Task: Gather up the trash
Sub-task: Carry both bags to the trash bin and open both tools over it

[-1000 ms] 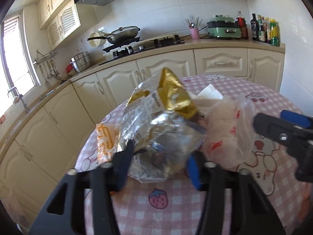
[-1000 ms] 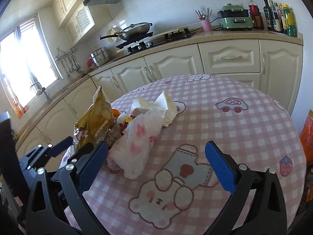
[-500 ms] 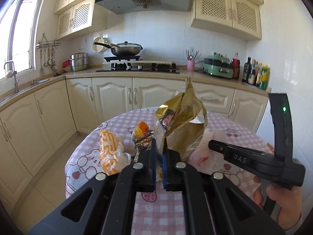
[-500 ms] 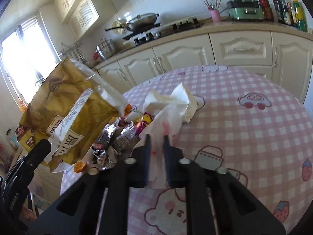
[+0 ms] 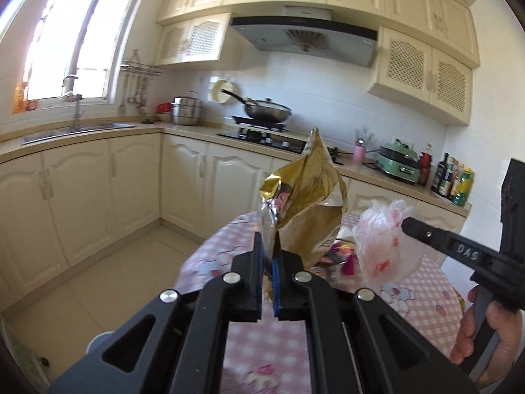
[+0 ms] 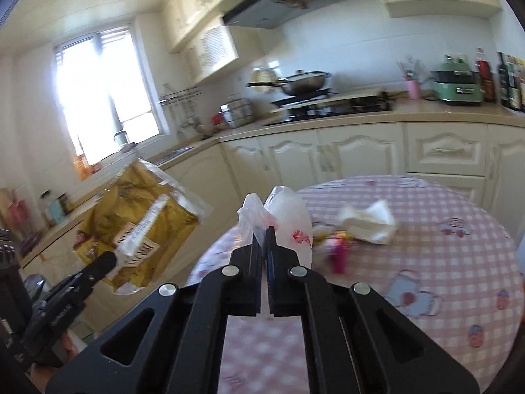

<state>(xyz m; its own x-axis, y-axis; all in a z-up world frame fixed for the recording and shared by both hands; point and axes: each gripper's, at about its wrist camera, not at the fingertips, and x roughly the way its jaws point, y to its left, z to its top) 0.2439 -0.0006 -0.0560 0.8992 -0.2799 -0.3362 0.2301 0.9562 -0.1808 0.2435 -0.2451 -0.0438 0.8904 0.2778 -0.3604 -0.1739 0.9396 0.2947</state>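
Pinching a crumpled gold snack bag [image 5: 310, 210] between closed jaws, left gripper [image 5: 267, 256], bag lifted clear above the table's near edge. Clamped likewise on a thin white plastic bag [image 6: 288, 220], right gripper [image 6: 264, 239], raised just over the pink checked tablecloth [image 6: 426, 256]. Farther back on the cloth: white crumpled tissue [image 6: 367, 220] and small bright wrappers [image 6: 338, 246], close together.

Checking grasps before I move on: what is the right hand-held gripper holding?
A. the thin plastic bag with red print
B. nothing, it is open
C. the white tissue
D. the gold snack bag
A: the right hand-held gripper is shut on the plastic bag, lifted off the table; the gold bag is in the left hand-held gripper, and the tissue lies on the table.
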